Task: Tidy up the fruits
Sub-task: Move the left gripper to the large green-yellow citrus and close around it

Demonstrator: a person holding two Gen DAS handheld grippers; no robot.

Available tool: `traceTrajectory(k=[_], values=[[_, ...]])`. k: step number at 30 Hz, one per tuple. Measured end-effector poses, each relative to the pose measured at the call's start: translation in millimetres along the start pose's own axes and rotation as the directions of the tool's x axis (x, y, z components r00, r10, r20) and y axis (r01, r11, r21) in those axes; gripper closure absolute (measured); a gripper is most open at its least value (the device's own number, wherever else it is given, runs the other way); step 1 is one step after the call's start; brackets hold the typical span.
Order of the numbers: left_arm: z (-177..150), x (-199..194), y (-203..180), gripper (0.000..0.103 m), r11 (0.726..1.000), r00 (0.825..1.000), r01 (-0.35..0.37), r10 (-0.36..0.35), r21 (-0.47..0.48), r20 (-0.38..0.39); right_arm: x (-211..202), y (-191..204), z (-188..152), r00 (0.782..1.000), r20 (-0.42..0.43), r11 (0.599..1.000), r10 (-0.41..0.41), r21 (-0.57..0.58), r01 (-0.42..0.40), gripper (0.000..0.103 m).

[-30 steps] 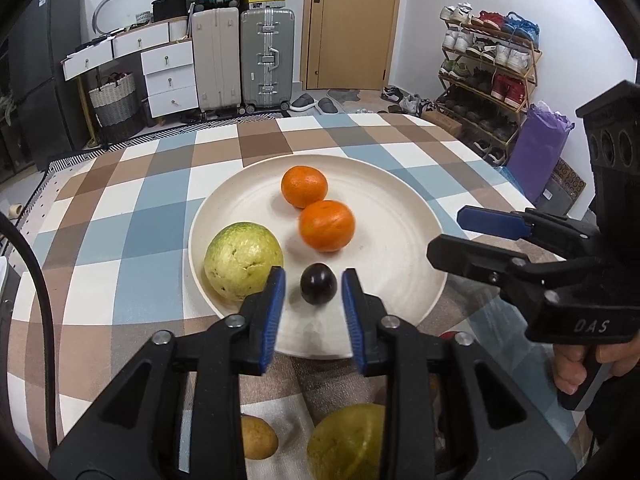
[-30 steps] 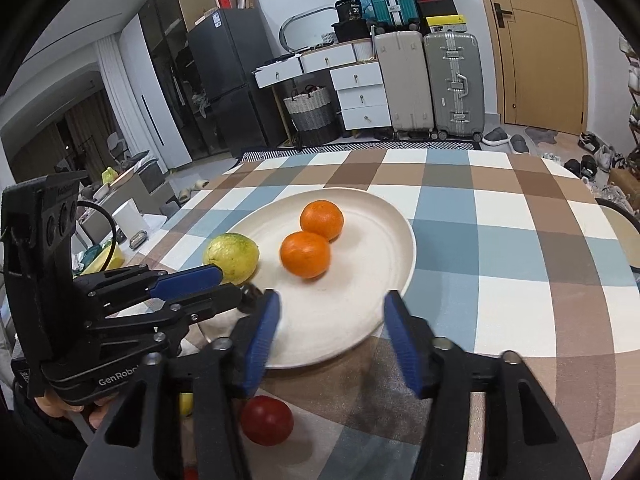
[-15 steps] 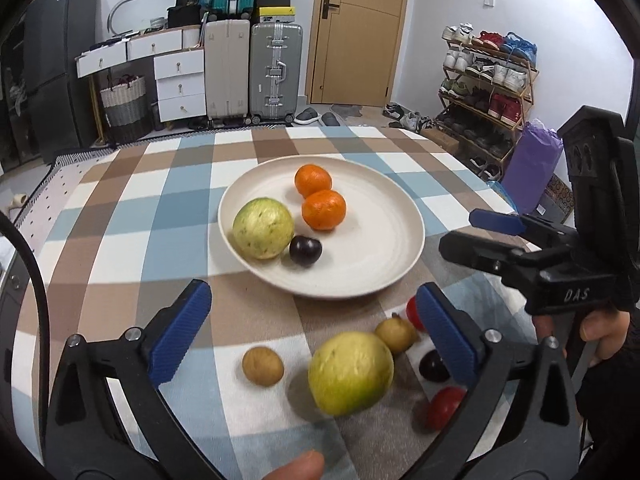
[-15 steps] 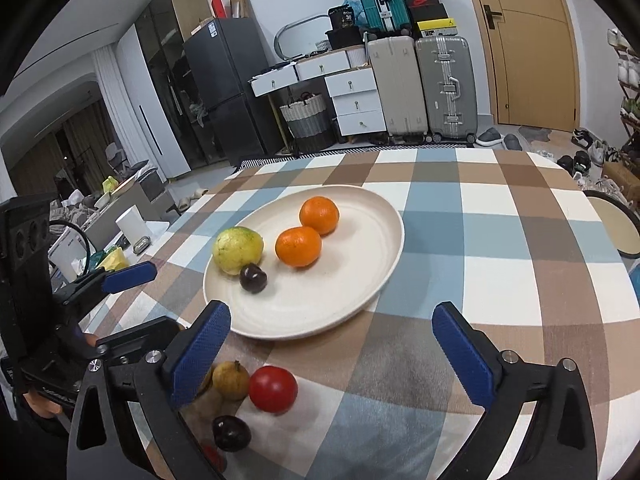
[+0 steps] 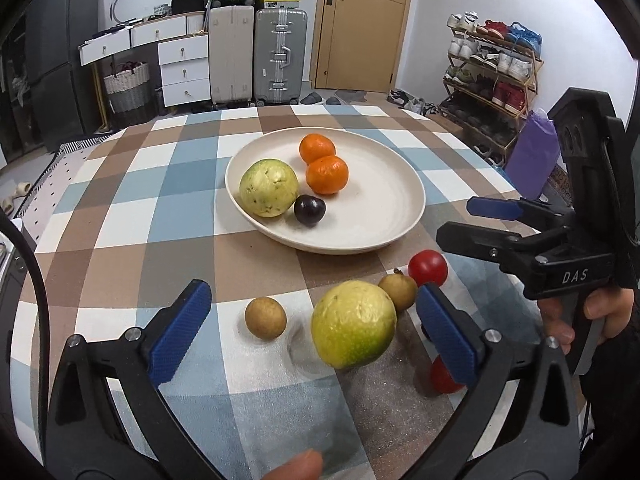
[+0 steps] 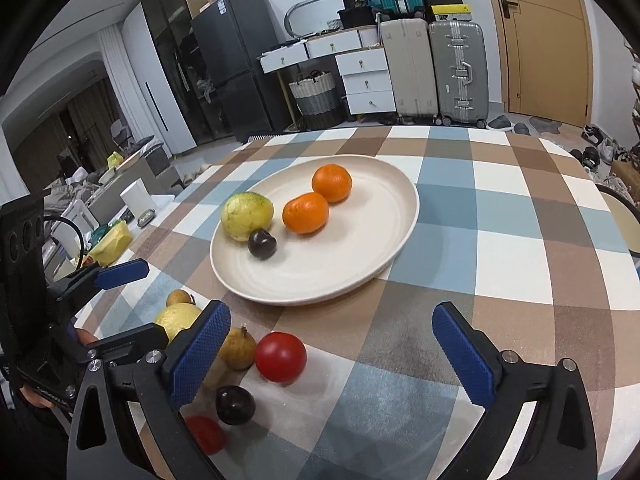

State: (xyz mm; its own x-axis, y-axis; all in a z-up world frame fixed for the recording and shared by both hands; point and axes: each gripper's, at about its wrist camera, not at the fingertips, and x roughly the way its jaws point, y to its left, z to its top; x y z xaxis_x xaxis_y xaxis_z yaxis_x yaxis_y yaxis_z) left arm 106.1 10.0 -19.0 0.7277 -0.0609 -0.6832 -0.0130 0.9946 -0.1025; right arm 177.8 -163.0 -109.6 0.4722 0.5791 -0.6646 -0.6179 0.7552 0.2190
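I hold my left gripper [image 5: 316,328] low over the near part of the checked tablecloth [image 5: 168,184], its blue pads spread wide apart with nothing between them but air above the loose fruit. Just ahead of it, slightly toward one o'clock, a large yellow-green guava [image 5: 354,330] sits on the cloth, and a small brown fruit [image 5: 265,317] lies at eleven o'clock, a little apart from the guava. Touching the guava's far right side is a second brown fruit with a stem [image 5: 398,291], and a red tomato [image 5: 427,268] rests just beyond that at one o'clock. Another red fruit [image 5: 442,378] is half hidden behind my right pad. My right gripper [image 6: 340,354] is likewise spread wide and empty; through it I see the tomato at eleven o'clock, a dark plum [image 6: 235,405] on the cloth nearer my left pad, and a red fruit at the lower left, blurred. The cream plate [image 5: 384,216] stands at twelve o'clock, well past the loose fruit. On it a pale green guava [image 5: 269,188] sits at the left, a dark plum [image 5: 309,210] touches its right side, and two oranges, one nearer [image 5: 327,175] and one farther [image 5: 317,148], rest against each other toward the back. From the left camera my right gripper shows at three o'clock, held in my hand [image 5: 600,316].
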Motion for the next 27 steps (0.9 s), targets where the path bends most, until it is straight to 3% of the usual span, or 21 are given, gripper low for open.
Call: traceTrajectory(k=[11, 27], values=[[-24.0, -4.0, 2.0, 0.001, 0.999, 0.999, -0.021, 0.019, -0.047, -0.033, 11.9, 5.5, -8.5, 0.996, -0.093, 0.999, 0.004, -0.032, -0.007, 0.000], [-24.6, 4.6, 6.5, 0.001, 0.997, 0.998, -0.018, 0.013, -0.073, -0.060, 16.3, 7.3, -12.4, 0.989, -0.147, 0.997, -0.011, -0.075, -0.001, 0.008]])
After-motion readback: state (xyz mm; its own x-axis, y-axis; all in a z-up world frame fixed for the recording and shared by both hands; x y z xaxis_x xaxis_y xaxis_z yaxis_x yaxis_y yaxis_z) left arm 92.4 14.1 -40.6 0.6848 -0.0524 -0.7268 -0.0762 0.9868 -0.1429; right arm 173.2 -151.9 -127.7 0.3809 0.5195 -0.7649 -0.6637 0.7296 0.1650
